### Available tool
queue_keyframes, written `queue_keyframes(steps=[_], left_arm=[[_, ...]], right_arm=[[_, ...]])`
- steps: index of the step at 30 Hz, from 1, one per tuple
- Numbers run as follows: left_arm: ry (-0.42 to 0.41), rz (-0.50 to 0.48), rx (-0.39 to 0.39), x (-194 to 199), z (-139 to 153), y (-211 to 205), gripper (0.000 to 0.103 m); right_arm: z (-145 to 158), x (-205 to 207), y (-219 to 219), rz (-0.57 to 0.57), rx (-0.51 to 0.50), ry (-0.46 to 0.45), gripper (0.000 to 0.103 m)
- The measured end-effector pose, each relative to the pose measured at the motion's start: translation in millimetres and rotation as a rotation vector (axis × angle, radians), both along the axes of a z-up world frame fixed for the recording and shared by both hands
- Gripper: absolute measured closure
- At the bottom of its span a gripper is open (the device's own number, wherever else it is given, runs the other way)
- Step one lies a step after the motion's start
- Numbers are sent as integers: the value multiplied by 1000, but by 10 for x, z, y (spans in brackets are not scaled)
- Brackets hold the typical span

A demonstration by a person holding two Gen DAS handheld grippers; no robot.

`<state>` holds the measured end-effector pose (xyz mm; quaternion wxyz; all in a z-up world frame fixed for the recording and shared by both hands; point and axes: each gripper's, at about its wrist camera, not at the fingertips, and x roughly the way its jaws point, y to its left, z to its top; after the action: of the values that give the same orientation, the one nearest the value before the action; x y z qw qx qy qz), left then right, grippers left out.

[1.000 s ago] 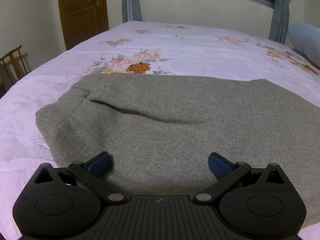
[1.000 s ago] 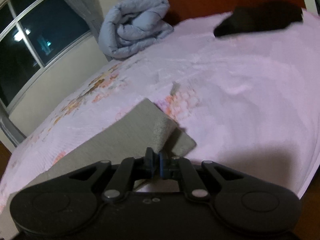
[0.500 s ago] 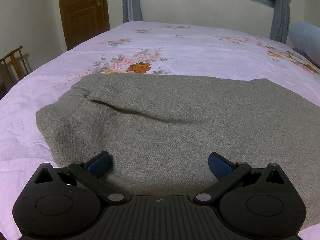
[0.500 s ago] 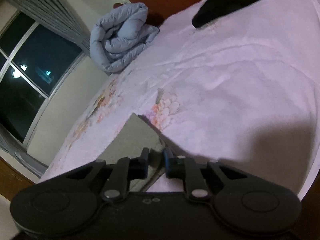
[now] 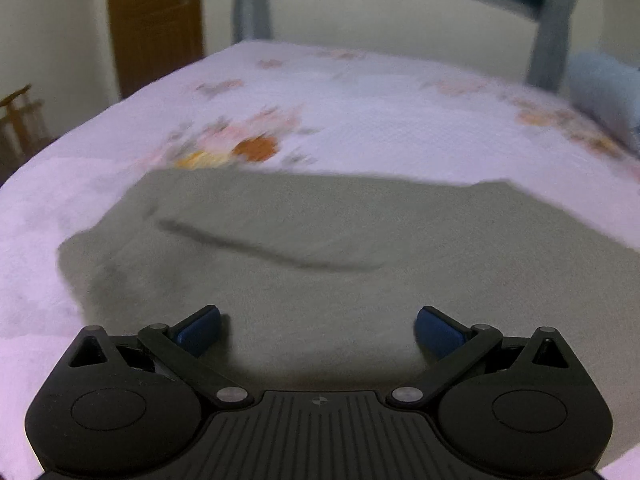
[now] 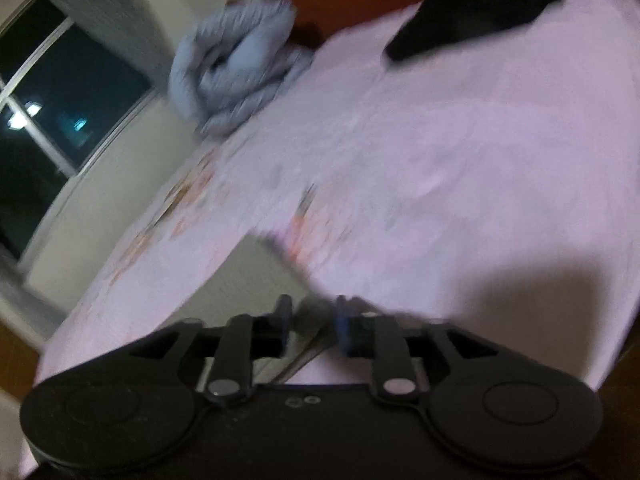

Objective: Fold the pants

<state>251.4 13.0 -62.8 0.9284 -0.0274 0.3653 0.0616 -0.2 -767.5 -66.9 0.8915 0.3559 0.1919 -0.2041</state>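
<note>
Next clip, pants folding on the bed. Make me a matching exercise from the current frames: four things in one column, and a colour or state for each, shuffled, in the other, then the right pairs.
Things:
1. pants
2. left gripper
3. rolled duvet
4. door

Colour or state:
A. brown wood, at the far left beyond the bed
B. grey, lying flat on the floral bedsheet
C. pale blue, bundled near the headboard
D. fingers spread wide, nothing between them

Pairs: 1-B, 2-D, 3-C, 4-A

pants [image 5: 304,248] on bed [image 5: 400,120], quilt [image 6: 240,76] behind
</note>
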Motion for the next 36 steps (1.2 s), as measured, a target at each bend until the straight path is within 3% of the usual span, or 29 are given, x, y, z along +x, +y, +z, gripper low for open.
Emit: queue_keyframes(steps=[7,11,13,15,17,19,21,24,28,30,33,36], left_arm=[[-14,-57,-44,433,44,-387,0],[75,36,94,902,-99,-457,0],[142,59,54,1059,-235,-314,0],[155,69,10,1087,-212,-233,0],[95,57,-17,920,-9,-162,0],[18,72,-11,596,174,-2,0],[-16,111,6,257,284,239,0],[-36,211,-20,-170,345,686,0],[-12,326,-44,-408,255,1192,0],[-11,346,-125,-444,190,1378,0],[-32,350,-310,-411,90,1578,0],[-35,365,-351,-321,21,1663,0]], right_arm=[[172,-22,113,56,-50,-52,83],[276,152,219,92,-83,-46,81],[332,236,261,119,-106,-38,79],[401,339,334,168,-134,-22,79],[496,495,459,243,-142,-28,77],[590,744,605,386,-84,-65,71],[698,1118,913,567,-50,-96,54],[778,1736,1483,799,52,-127,41],[799,2567,2453,1049,113,-100,41],[741,2957,2991,1170,112,-44,42],[593,3370,3558,1276,119,51,49],[453,3691,3924,1349,126,131,54]])
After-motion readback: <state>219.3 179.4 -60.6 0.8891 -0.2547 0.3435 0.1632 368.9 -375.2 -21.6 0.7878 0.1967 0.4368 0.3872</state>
